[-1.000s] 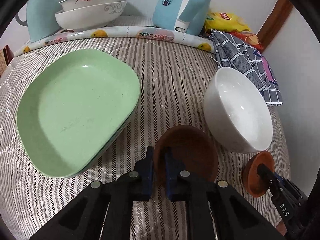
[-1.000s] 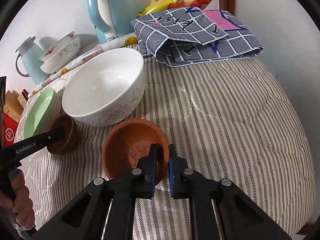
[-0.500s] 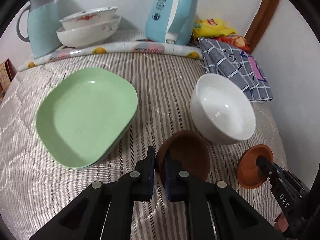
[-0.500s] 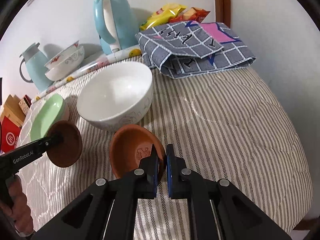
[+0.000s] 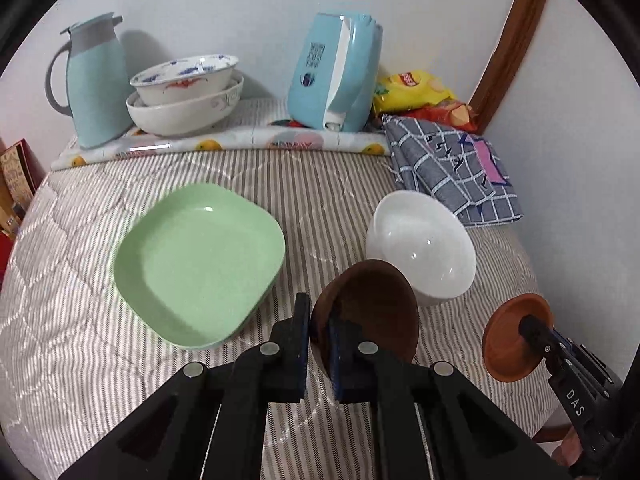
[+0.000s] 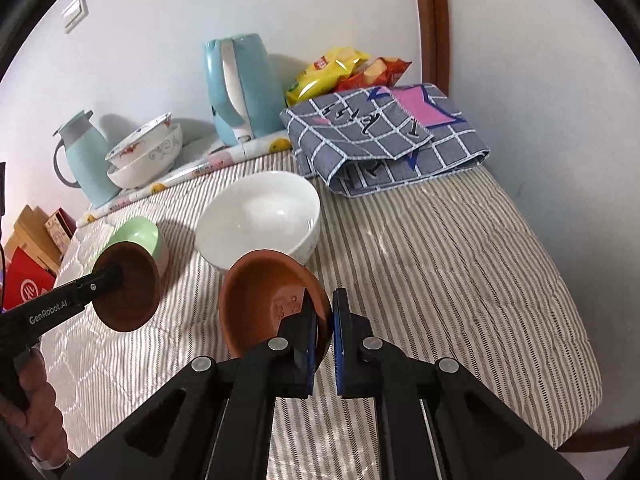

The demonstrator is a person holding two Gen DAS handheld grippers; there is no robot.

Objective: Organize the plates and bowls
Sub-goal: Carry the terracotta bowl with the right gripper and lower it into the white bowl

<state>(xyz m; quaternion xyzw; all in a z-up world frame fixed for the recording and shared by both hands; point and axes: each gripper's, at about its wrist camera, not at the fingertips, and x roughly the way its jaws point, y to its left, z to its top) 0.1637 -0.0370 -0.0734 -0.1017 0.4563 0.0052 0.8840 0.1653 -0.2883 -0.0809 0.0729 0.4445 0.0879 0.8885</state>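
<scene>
My left gripper (image 5: 319, 322) is shut on the rim of a dark brown bowl (image 5: 370, 312), held tilted above the striped cloth; the bowl also shows in the right wrist view (image 6: 132, 286). My right gripper (image 6: 324, 312) is shut on the rim of an orange-brown bowl (image 6: 264, 304), also lifted; it shows in the left wrist view (image 5: 514, 338) at the right. A white bowl (image 5: 422, 250) stands between and behind them, also seen in the right wrist view (image 6: 260, 216). Stacked green plates (image 5: 200, 264) lie to the left.
At the back stand a pale blue jug (image 5: 94, 82), two stacked patterned bowls (image 5: 186, 94) and a blue kettle (image 5: 340, 70). A folded checked cloth (image 5: 450, 168) and snack bags (image 5: 416, 90) lie at the back right. The table edge (image 6: 576, 412) is at the right.
Both grippers have lifted their bowls up and drawn back from the table; the white bowl and green plates look farther away.
</scene>
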